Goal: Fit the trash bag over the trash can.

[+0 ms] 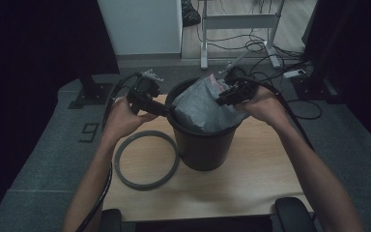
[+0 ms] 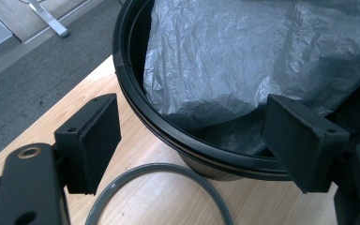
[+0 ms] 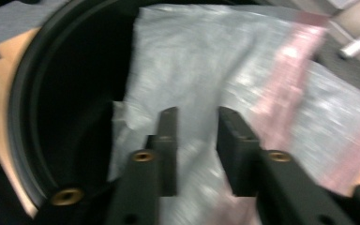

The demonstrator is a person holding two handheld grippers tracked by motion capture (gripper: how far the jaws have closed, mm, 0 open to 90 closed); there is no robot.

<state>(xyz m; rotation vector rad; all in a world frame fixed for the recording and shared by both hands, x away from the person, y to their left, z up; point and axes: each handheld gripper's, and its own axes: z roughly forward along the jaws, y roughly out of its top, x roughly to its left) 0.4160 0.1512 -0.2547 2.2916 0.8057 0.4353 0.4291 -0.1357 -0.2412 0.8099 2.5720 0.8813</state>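
Bucket (image 1: 203, 145), black and round, stands upright near the middle of the wooden counter (image 1: 251, 188) in the high view, and a crumpled grey plastic bag (image 1: 205, 108) sits in its mouth, bulging above the rim. Just left of the bucket a grey ring (image 1: 146, 159) lies flat on the counter, close to the bucket's base. The left gripper (image 1: 166, 110) comes in from the left of the bucket with its tips at the near-left part of the rim, beside the bag. The right gripper (image 1: 221, 100) hangs over the far-right part of the bucket, its tips at the upper edge of the bag. From the left gripper view, the left gripper (image 2: 190, 140) has its jaws spread wide: one pad stands outside the bucket (image 2: 168, 136) above the counter (image 2: 33, 126), the other over the rim on the inner side, with the rim passing between them and neither pad pressing on it; the bag (image 2: 234, 56) lies inside the bucket beyond them, and the ring (image 2: 161, 171) curves just below the bucket. In the right gripper view, which is blurred, the right gripper (image 3: 197, 140) has its jaws set narrowly apart above the bag (image 3: 192, 70), with a clear gap between the pads; whether they pinch any film I cannot tell. The bucket's (image 3: 28, 117) dark hollow lies to the left of the bag.
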